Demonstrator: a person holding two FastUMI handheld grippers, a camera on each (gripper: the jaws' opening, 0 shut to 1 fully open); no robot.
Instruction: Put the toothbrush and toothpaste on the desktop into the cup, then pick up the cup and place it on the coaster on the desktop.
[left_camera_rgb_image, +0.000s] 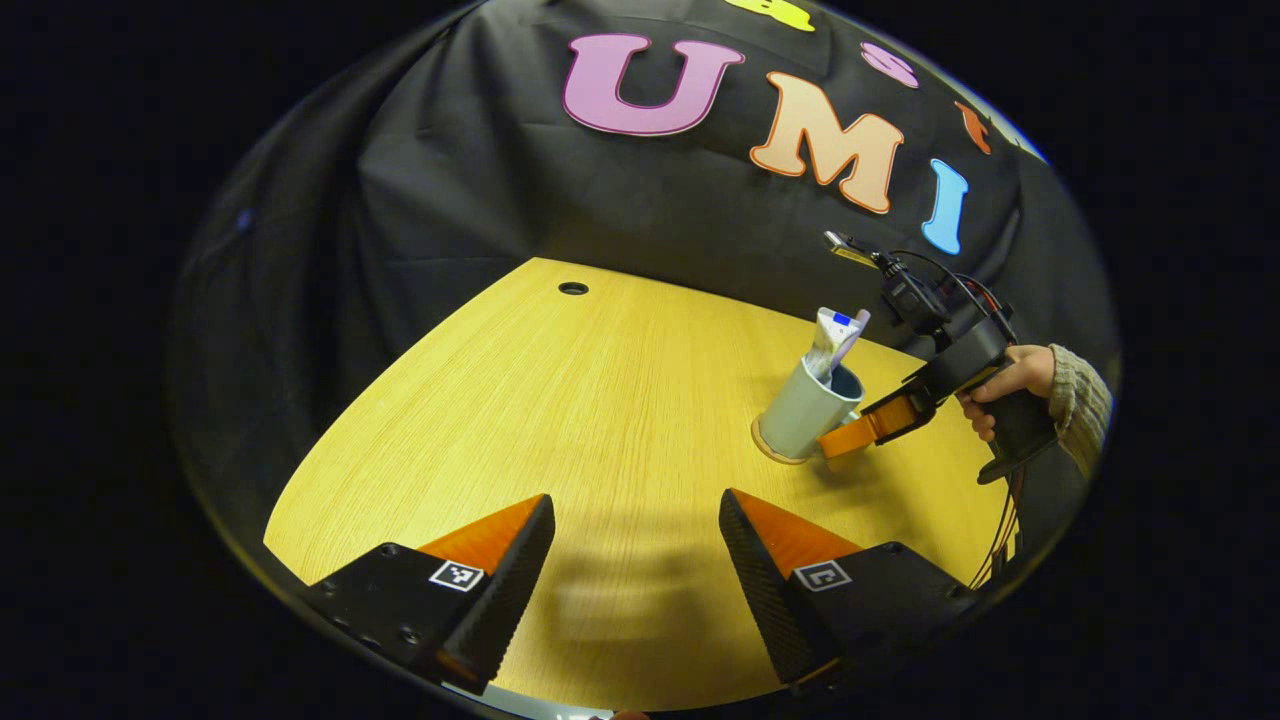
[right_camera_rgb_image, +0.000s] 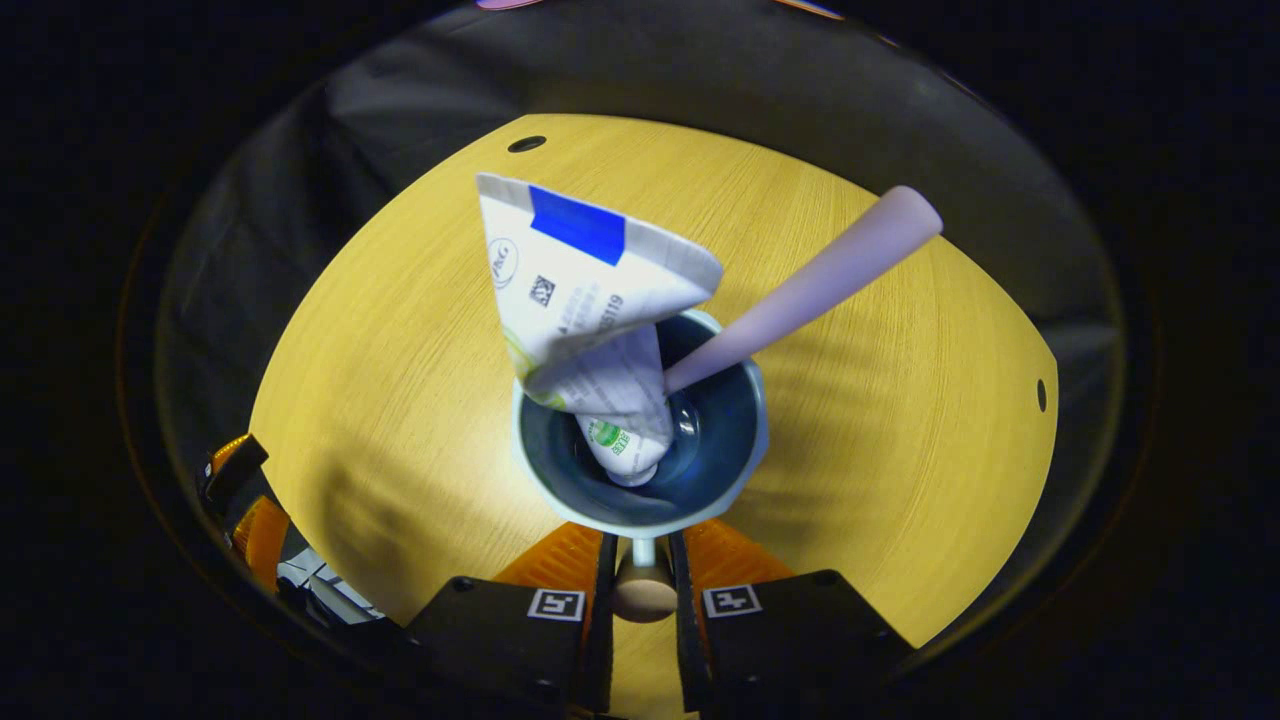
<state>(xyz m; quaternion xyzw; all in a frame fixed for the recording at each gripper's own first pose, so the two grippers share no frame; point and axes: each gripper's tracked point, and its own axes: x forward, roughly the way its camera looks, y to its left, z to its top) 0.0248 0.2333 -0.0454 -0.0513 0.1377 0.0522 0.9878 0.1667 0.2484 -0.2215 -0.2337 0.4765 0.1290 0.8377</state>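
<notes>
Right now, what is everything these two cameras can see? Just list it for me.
Desktop: one, yellow wood grain, fronting the black cloth wall.
Cup: one, pale outside, dark blue inside, standing on the coaster.
Coaster: one, light wood, under the cup.
Toothpaste: one, crumpled white tube with a blue patch, in the cup.
Toothbrush: one, pale pink handle, leaning out of the cup.
Left gripper: one, open, above the desktop.
Right gripper: one, closed on the cup's handle.
Hand: one, knitted sleeve, holding the right gripper.
</notes>
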